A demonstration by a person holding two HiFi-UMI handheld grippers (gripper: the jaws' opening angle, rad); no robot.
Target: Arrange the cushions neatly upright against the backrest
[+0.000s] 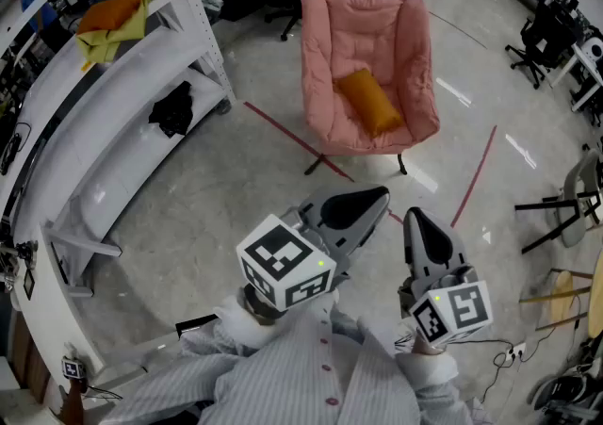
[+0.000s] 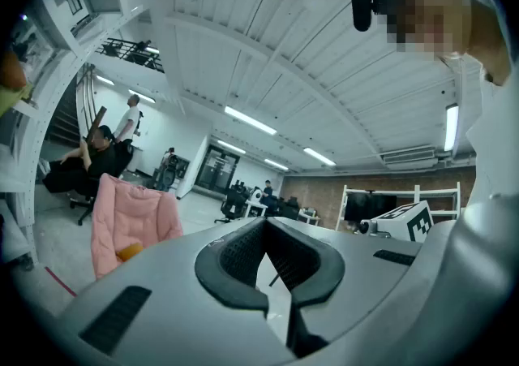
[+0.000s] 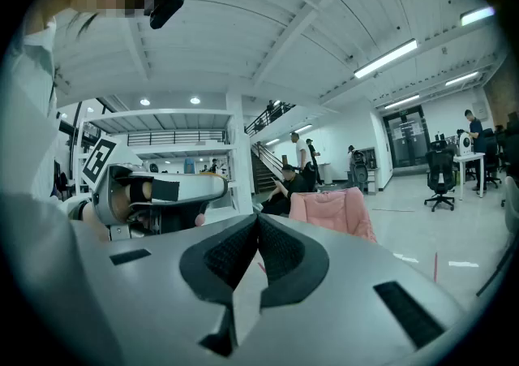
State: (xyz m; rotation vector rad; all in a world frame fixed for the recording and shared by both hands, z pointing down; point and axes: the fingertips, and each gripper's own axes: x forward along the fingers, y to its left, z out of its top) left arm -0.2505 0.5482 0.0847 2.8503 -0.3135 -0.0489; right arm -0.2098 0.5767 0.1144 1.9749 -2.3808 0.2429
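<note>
Grey workshop floor [image 1: 207, 197]: orange cushion [image 1: 370, 101] lies in pink chair [image 1: 367, 60]; left gripper [image 1: 363, 199] and right gripper [image 1: 422, 225] clenched, empty.

Quilted pink cloth chair [image 1: 369, 65], smooth orange cushion [image 1: 370, 102], glossy stone-look floor [image 1: 217, 187].

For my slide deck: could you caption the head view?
Left claw and right claw, shut and empty, short of the pink chair where an orange cushion lies slanted.
</note>
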